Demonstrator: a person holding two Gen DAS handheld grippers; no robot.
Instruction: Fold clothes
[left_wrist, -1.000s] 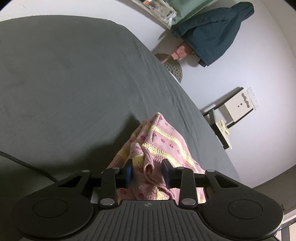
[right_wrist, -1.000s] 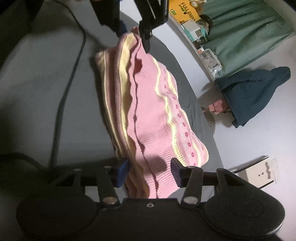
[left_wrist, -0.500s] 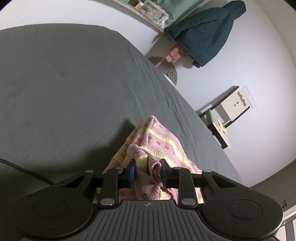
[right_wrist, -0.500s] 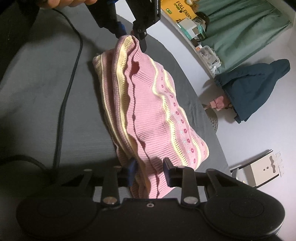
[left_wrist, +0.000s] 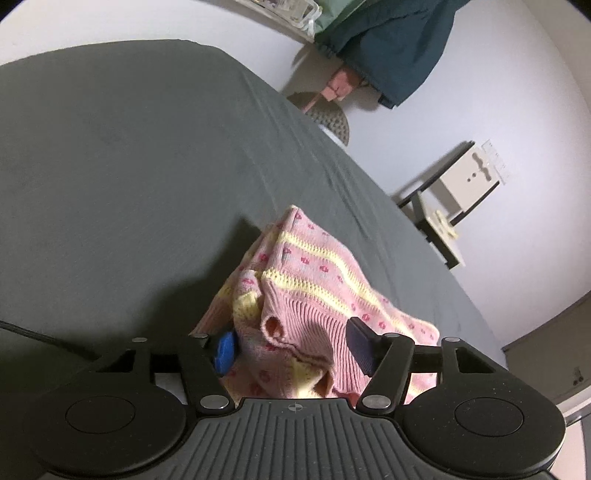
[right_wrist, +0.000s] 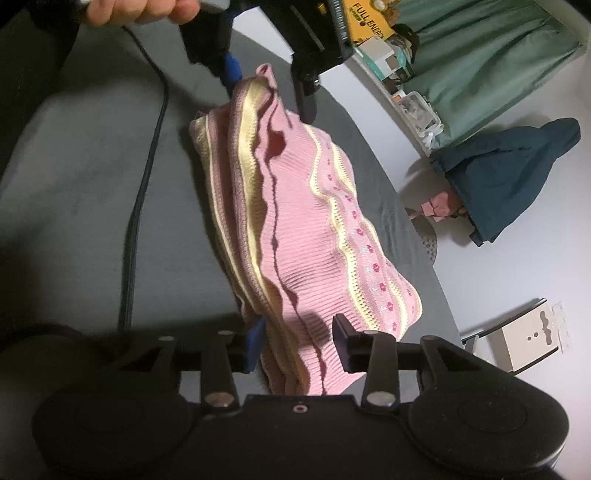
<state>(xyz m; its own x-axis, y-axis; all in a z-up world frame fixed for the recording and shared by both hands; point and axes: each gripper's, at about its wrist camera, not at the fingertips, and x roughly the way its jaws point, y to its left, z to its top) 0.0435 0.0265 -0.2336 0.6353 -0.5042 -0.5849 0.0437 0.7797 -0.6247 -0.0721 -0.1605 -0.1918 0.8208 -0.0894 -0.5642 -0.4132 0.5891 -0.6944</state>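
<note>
Pink sweater (right_wrist: 295, 236) on the bed (left_wrist: 110, 166), flanked by the opening, released left tool (left_wrist: 291, 349) at 12 o'clock and right tool (right_wrist: 299, 343) at 6 o'clock.

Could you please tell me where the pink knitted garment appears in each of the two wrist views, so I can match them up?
Left wrist view: the pink knitted garment sits bottom centre, bunched on the grey bed, its near end between the left gripper jaws.
Right wrist view: it runs lengthwise up the centre, from the right gripper to the left one above.
Shared landmark: the dark teal jacket hanging on the wall.
</note>
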